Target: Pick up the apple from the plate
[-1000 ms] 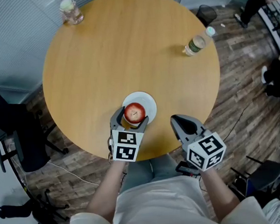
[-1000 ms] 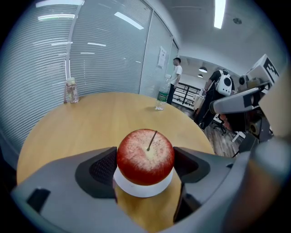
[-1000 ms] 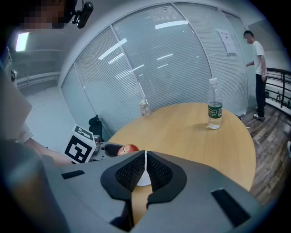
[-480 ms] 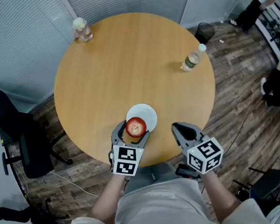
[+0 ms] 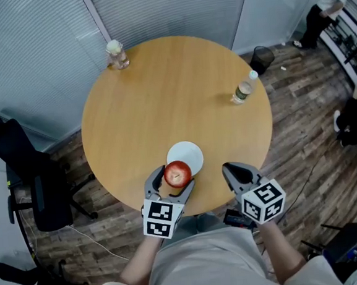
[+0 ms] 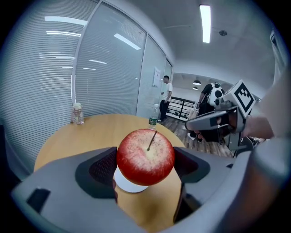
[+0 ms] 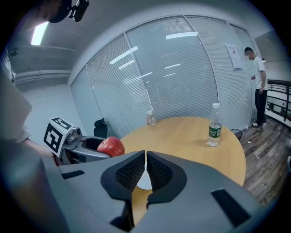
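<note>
A red apple point(image 5: 177, 173) point(image 6: 145, 156) point(image 7: 110, 146) is held between the jaws of my left gripper point(image 5: 174, 181) point(image 6: 145, 164), lifted clear above the white plate point(image 5: 186, 154) point(image 6: 132, 185), which lies bare near the round table's front edge. In the left gripper view the apple's stem points up and the plate shows just beneath it. My right gripper point(image 5: 237, 176) point(image 7: 145, 172) hovers at the table's front edge to the right of the plate, jaws pressed together with nothing between them.
The round wooden table point(image 5: 174, 95) carries a water bottle point(image 5: 243, 89) point(image 7: 214, 124) at the right edge and a small glass jar point(image 5: 117, 54) point(image 7: 150, 118) at the far left. A black office chair point(image 5: 29, 176) stands left of the table, a black bin point(image 5: 262, 57) behind it.
My left gripper has raised the apple off the plate and drawn it slightly toward me. The head view has pulled back, so the table looks smaller. The right gripper stays shut beside it.
</note>
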A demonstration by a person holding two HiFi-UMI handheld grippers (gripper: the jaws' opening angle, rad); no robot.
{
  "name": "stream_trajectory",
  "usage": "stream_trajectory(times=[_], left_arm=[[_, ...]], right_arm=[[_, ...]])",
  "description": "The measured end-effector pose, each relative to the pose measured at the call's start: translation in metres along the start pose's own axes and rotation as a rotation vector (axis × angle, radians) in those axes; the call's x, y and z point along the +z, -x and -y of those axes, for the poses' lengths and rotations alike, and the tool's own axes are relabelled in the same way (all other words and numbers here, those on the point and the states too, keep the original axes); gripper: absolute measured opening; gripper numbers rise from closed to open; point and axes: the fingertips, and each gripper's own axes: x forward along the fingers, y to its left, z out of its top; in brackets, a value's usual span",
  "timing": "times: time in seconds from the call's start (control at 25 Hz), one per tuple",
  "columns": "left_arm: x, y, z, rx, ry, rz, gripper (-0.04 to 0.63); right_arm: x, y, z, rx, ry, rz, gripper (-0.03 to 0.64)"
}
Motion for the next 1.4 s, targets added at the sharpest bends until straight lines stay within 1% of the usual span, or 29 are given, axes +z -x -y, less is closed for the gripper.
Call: stream_trajectory(times=[0.16,0.36,0.52,0.68,0.88,1.4], left_arm=[[0.004,0.017,0.002,0.005,0.004,0.025,0.388],[0.015,0.038,0.008,-0.017,0.040,0.069,0.388],[0.022,0.049,0.007,-0.023,0.031,0.091,0.388],[0.028,0.055,0.004,-0.018,0.047,0.114,0.388],[0.035,0.056,-0.003,-0.016,0.043,0.128,0.388],[0.034,0.058,-0.001,-0.032,0.046,0.141,0.388]], right_arm=[[0.007,0.004,-0.007,0.002,0.008,0.012,0.035],[0.012,0.010,-0.014,0.004,0.013,0.028,0.035],[0.018,0.013,-0.019,0.004,0.022,0.044,0.035],[0.022,0.013,-0.021,0.007,0.022,0.055,0.035],[0.028,0.010,-0.029,0.023,0.059,0.051,0.035],[0.030,0.009,-0.035,0.029,0.055,0.070,0.035]])
